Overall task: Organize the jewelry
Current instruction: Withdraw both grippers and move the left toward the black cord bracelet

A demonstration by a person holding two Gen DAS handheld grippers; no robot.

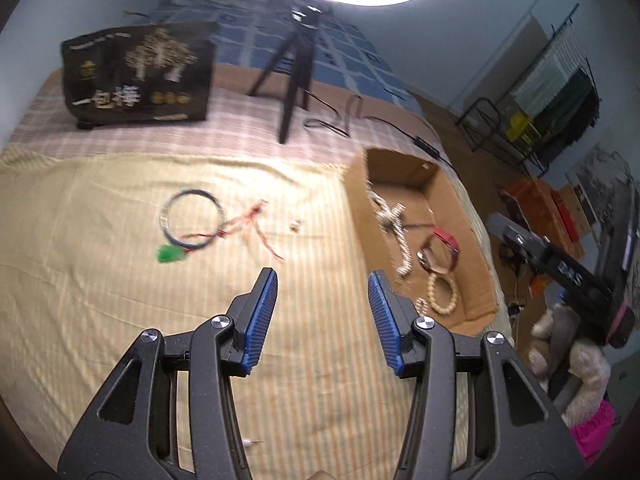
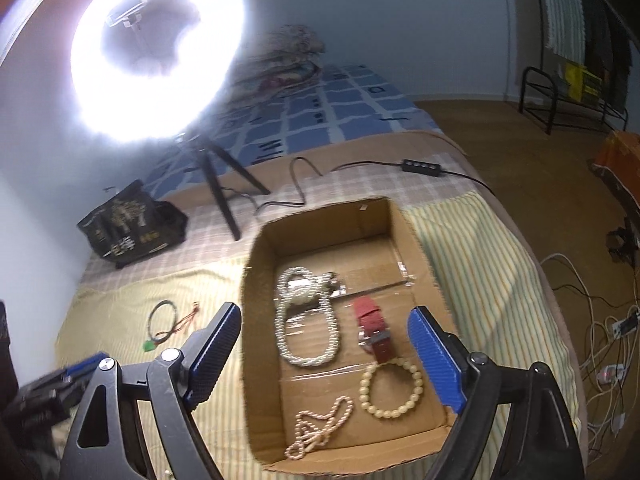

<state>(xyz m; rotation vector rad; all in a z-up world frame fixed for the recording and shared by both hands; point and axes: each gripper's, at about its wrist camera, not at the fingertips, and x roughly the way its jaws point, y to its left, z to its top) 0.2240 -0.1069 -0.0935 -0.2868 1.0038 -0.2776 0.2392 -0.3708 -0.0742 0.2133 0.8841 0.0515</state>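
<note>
Right wrist: pearl necklace [image 2: 306,320] lies looped in cardboard box [image 2: 256,320].

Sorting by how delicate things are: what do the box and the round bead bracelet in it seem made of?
Box: corrugated cardboard, matte brown, fluted cut edges. Bead bracelet: smooth cream beads with a soft sheen, perhaps pearl, plastic or polished wood; the look leaves it open.

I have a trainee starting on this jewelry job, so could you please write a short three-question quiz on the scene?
1. True or false: the red watch lies inside the cardboard box.
2. Which piece still lies on the bedspread: A) bangle with a green pendant, B) pearl necklace?
3. What does the left gripper hold?

Key: 1 true; 2 A; 3 nothing, its jaws are open.
</note>
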